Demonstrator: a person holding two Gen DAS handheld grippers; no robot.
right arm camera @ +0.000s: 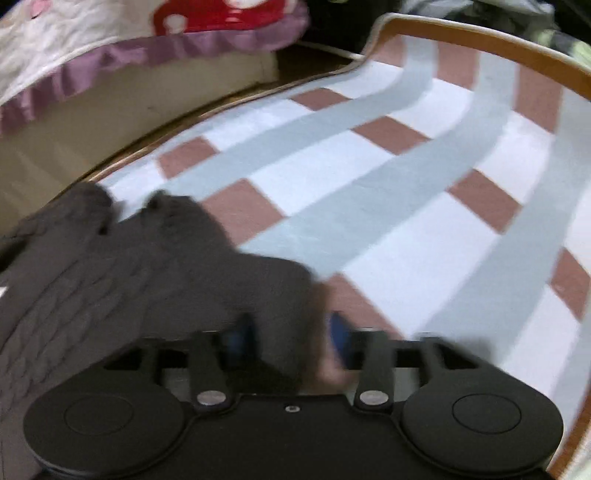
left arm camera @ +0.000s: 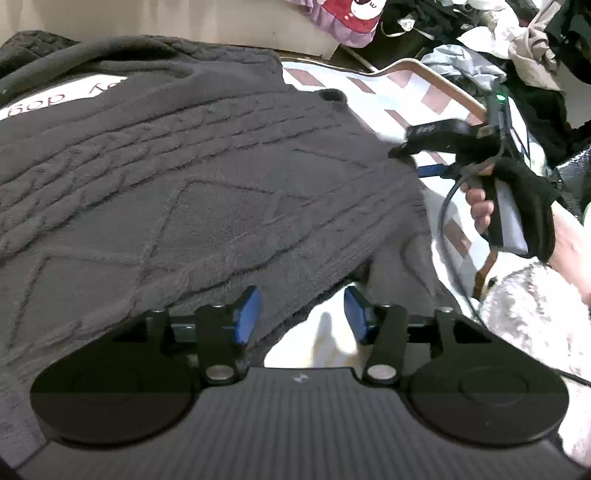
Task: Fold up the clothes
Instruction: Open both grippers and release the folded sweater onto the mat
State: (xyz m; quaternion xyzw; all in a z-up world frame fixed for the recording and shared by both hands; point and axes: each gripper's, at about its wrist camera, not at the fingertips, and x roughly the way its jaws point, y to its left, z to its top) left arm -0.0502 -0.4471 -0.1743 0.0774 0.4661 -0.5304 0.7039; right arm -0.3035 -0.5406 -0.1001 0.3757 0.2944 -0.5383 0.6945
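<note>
A dark grey cable-knit sweater (left arm camera: 192, 177) lies spread over a checked mat (left arm camera: 406, 92). My left gripper (left arm camera: 301, 315) is open at the sweater's near hem, and a fold of the fabric lies between its blue pads (left arm camera: 247, 317). In the left wrist view a gloved hand (left arm camera: 517, 199) holds my right gripper (left arm camera: 400, 149) at the sweater's right edge. In the blurred right wrist view my right gripper (right arm camera: 290, 338) stands open, with a corner of the sweater (right arm camera: 155, 258) reaching in between its fingers.
A pillow with a purple frill (right arm camera: 155, 40) lies beyond the mat's far edge. Loose clothes are heaped at the upper right (left arm camera: 517, 40). A white fluffy garment (left arm camera: 532, 317) sits at the lower right. The mat's brown border (right arm camera: 480, 33) curves along its far side.
</note>
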